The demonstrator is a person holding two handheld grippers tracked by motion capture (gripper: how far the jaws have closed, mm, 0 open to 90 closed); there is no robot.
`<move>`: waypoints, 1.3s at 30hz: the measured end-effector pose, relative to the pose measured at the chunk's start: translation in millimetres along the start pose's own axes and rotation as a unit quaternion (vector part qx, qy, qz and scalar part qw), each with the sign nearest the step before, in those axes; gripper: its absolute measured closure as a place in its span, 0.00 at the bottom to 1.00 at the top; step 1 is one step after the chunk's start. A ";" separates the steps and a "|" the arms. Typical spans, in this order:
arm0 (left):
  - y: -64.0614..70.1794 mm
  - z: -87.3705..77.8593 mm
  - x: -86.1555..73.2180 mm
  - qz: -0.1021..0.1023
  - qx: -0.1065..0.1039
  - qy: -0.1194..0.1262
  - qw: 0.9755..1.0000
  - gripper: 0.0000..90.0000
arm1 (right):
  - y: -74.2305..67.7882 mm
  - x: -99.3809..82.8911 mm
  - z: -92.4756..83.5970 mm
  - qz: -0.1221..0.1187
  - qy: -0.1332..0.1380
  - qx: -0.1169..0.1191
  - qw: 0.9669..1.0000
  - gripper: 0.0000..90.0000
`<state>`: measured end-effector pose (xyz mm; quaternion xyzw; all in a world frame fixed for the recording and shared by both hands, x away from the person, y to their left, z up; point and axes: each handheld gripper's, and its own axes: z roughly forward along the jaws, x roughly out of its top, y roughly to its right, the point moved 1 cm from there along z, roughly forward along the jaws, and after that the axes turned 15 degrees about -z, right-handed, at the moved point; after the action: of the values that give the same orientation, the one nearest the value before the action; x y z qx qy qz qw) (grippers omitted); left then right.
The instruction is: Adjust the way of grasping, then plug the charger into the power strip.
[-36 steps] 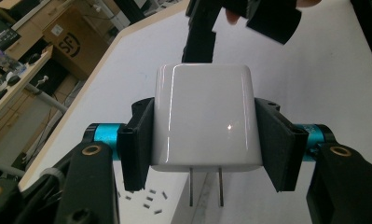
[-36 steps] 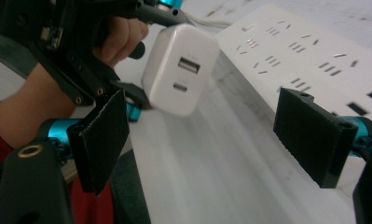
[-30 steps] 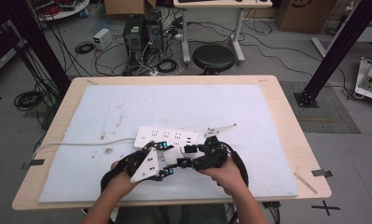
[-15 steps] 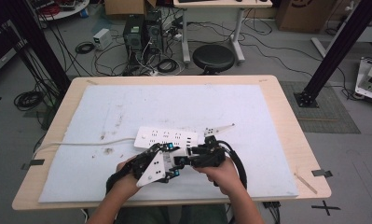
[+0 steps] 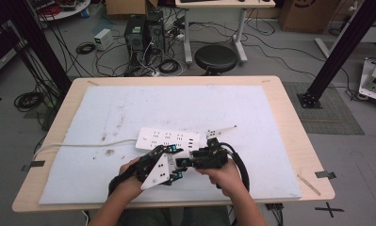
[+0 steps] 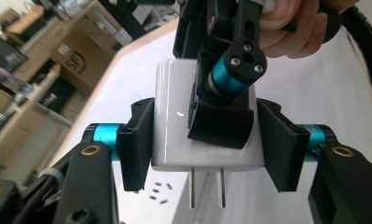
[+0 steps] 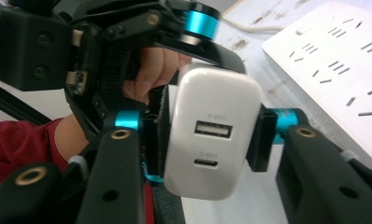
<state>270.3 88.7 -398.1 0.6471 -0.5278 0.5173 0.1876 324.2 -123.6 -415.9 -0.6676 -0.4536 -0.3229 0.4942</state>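
Both grippers, left (image 6: 204, 144) and right (image 7: 207, 140), pinch one white charger (image 7: 211, 135) between their fingers, just beside the power strip (image 5: 167, 140) on the bench (image 5: 289, 117).

A glossy white charger (image 7: 210, 140) is showing between black jaws with teal collars, near a white power strip (image 5: 167, 140) on a pale blue mat (image 5: 176, 108).

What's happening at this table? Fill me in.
A person holds a two-jaw gripper in each hand, and both meet on one small white plug-in USB charger. The left gripper has its jaws on the charger's sides, prongs exposed; the right gripper clamps it too, with the USB ports facing its camera. A white multi-socket power strip lies on the pale mat just beyond them. The charger is not plugged in.
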 end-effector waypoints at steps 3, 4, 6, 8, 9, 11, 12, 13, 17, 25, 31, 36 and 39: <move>-2.6 0.8 0.2 -0.020 0.002 -0.011 1.000 0.42 | -0.9 0.4 -1.4 -0.005 -0.003 -0.018 1.000 0.70; -4.2 -1.0 0.5 -0.027 0.008 -0.012 1.000 0.38 | -0.7 0.3 -2.6 -0.006 -0.005 -0.024 1.000 0.70; -7.4 -5.9 0.9 -0.046 0.009 -0.002 0.999 0.34 | 0.9 0.2 -7.1 -0.008 0.000 -0.037 0.999 0.70; -11.8 -11.7 1.9 -0.070 0.000 -0.001 0.998 0.32 | 0.1 1.1 -11.4 -0.016 0.001 -0.049 0.999 0.70; -13.4 -14.2 2.3 -0.072 0.002 0.000 0.997 0.31 | -0.6 2.1 -14.4 -0.019 0.001 -0.060 0.998 0.70; -19.0 -22.2 3.4 -0.083 0.008 0.004 0.997 0.28 | -2.1 4.4 -19.6 -0.029 0.003 -0.073 0.997 0.70; -23.1 -27.6 4.2 -0.086 0.011 0.002 0.996 0.28 | -2.6 5.2 -21.5 -0.029 0.003 -0.078 0.997 0.70; -26.4 -31.9 4.8 -0.087 0.019 0.004 0.996 0.26 | -3.1 6.3 -24.8 -0.034 0.004 -0.082 0.996 0.70; -43.3 -49.2 5.7 -0.100 0.048 0.004 0.994 0.24 | -3.5 8.3 -33.2 -0.052 0.006 -0.097 0.994 0.70; -75.4 -72.2 -5.3 -0.162 0.086 0.003 0.983 0.19 | -1.4 7.9 -47.4 -0.055 0.013 -0.116 0.992 0.70; -83.9 -80.0 -14.9 -0.198 0.102 0.008 0.975 0.19 | -1.7 13.9 -49.5 -0.077 0.002 -0.126 0.989 0.70; -84.5 -81.4 -22.8 -0.220 0.095 0.005 0.971 0.19 | -2.0 22.2 -43.3 -0.124 -0.019 -0.177 0.976 0.70; -83.4 -83.4 -28.3 -0.223 0.092 -0.004 0.970 0.19 | -1.7 31.5 -34.7 -0.163 -0.045 -0.208 0.963 0.70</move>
<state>306.8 199.5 -364.4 0.7648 -0.3211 0.5061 0.2361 335.3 -147.5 -377.1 -0.6868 -0.5008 -0.4561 0.2638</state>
